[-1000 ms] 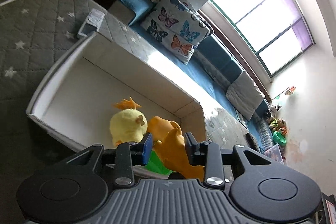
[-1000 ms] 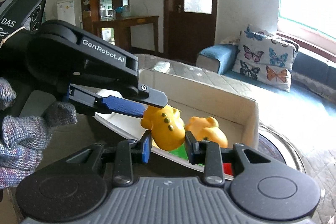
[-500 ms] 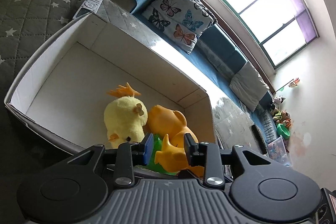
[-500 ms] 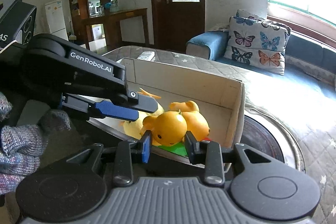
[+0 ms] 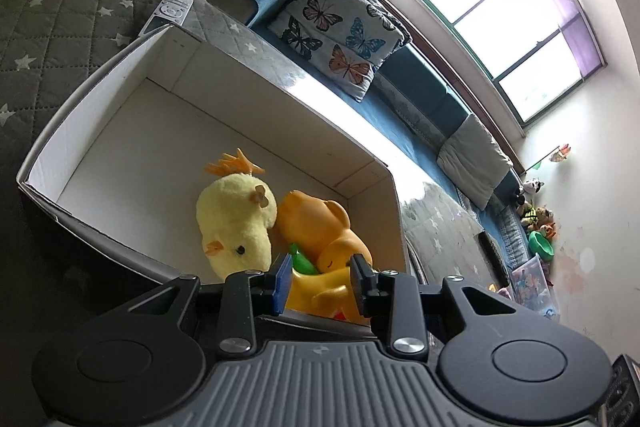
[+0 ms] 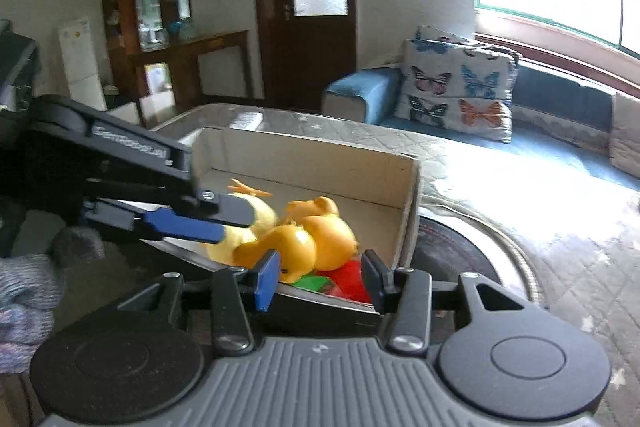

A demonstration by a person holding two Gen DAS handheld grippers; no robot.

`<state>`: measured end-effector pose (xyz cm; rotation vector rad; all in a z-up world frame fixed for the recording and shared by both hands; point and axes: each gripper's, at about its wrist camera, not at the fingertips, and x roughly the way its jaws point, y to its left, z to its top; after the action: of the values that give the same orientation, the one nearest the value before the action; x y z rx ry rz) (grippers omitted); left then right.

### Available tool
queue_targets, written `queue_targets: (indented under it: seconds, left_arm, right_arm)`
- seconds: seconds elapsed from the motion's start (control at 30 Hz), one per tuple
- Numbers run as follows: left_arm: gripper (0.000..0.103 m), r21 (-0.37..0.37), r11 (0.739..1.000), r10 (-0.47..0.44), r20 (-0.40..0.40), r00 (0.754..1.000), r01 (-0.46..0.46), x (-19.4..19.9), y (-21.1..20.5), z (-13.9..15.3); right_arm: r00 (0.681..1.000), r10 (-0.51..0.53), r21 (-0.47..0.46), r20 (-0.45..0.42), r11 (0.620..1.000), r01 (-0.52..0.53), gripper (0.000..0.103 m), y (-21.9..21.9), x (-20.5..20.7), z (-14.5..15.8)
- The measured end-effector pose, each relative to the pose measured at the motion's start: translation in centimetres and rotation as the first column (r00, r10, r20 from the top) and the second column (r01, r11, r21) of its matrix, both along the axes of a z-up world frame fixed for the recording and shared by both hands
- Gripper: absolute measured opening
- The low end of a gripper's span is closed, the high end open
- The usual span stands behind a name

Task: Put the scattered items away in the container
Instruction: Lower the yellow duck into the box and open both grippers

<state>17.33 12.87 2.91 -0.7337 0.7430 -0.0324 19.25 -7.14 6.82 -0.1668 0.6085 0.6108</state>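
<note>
Both claws, left (image 5: 320,281) and right (image 6: 320,279), parted.

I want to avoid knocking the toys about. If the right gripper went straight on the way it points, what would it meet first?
Most likely the orange rubber toy lying in the white box, straight ahead of the open right gripper. The box's near rim below could come first; depth is unclear.

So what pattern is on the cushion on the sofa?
Butterflies, multicoloured on a pale ground; the cushion shows best in the left wrist view.
</note>
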Motion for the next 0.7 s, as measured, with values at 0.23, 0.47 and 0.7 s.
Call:
queue_targets:
  seconds: [0.23,0.47,0.7]
  left_arm:
    - [0.034,0.046,0.999,-0.008,0.012,1.0,0.007,-1.4,-0.3,0.7]
    - [0.034,0.126,0.992,-0.025,0.023,0.999,0.022,-4.4,-1.1,1.2]
    - [0.034,0.21,0.978,-0.031,0.036,0.999,0.023,-7.6,-1.9,1.4]
  right_arm:
    - [1.0,-0.014,0.033,0.005,0.999,0.014,0.049,-1.0,-0.5,0.0]
    - [1.0,-0.018,0.086,0.016,0.996,0.017,0.063,-2.0,-3.6,-0.1]
    - [0.999,-0.003,0.102,0.032,0.995,0.0,0.08,-2.2,-6.4,-0.6]
